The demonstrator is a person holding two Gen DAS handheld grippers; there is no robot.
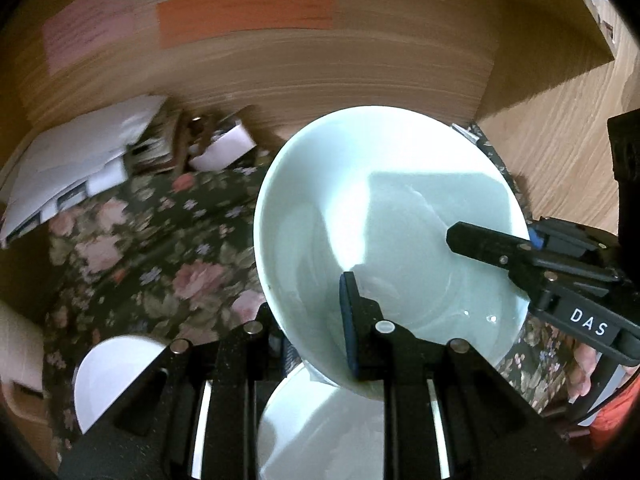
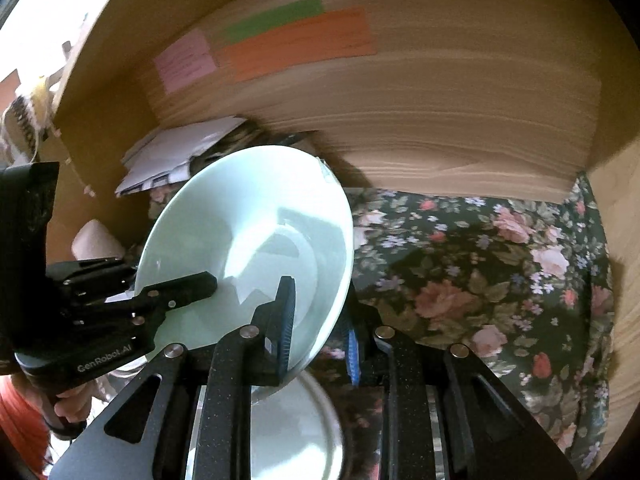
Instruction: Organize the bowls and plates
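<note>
A pale green bowl (image 1: 384,216) is held tilted in the air by both grippers. My left gripper (image 1: 316,328) is shut on its near rim, one finger inside the bowl and one outside. My right gripper (image 2: 320,320) is shut on the opposite rim; it shows in the left wrist view (image 1: 492,244) entering from the right. The bowl (image 2: 256,240) and my left gripper (image 2: 192,288) also show in the right wrist view. Another pale plate or bowl (image 1: 316,432) lies below it, and also shows in the right wrist view (image 2: 288,432). A white bowl (image 1: 108,376) sits at lower left.
The dishes are over a dark floral cloth (image 2: 480,288) inside a wooden cabinet with a back wall (image 1: 320,72) and right side wall (image 1: 560,152). White papers and small boxes (image 1: 92,160) are piled at back left. Coloured paper labels (image 2: 296,44) are stuck on the back wall.
</note>
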